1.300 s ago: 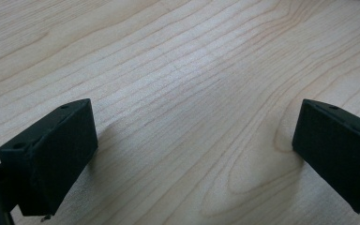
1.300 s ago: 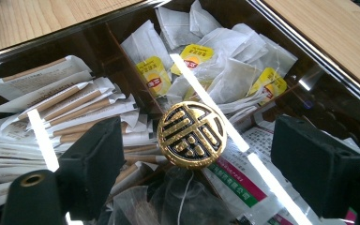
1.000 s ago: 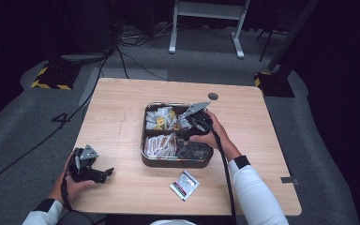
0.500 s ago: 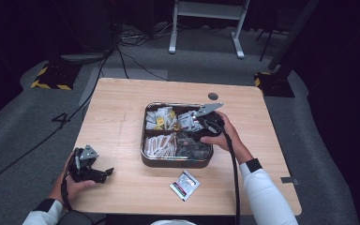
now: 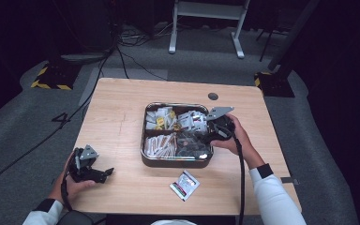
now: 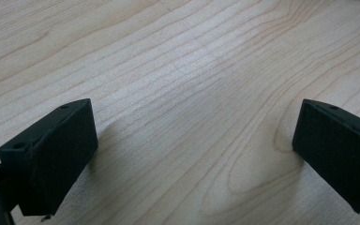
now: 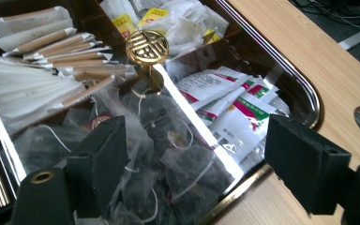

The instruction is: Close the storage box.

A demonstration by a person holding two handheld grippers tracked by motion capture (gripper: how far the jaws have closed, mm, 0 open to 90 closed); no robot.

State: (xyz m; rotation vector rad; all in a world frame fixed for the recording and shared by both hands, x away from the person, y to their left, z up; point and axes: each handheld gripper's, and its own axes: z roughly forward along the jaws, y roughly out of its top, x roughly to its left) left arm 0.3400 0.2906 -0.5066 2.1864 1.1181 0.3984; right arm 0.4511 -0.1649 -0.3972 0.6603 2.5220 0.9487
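Metal tray (image 5: 177, 162) sits mid-table, long axis left-right. Right gripper (image 7: 194, 154), jaws apart, hovers over its tea bags (image 7: 187, 173). Left gripper (image 6: 194, 154), jaws apart, rests on table (image 5: 122, 117).

In the high view the print on the loose sachet (image 5: 184, 184) near the table's front edge is too small to read. The right tool (image 5: 205, 135) hangs over the tray (image 5: 176, 162), its tips lost against the dark tea bags (image 7: 168, 154). In the right gripper view the tray runs off the left and bottom edges, and the lettering on the red-and-green packets (image 7: 229, 101) blurs out. The person's forearms are cut off at the bottom of the high view.
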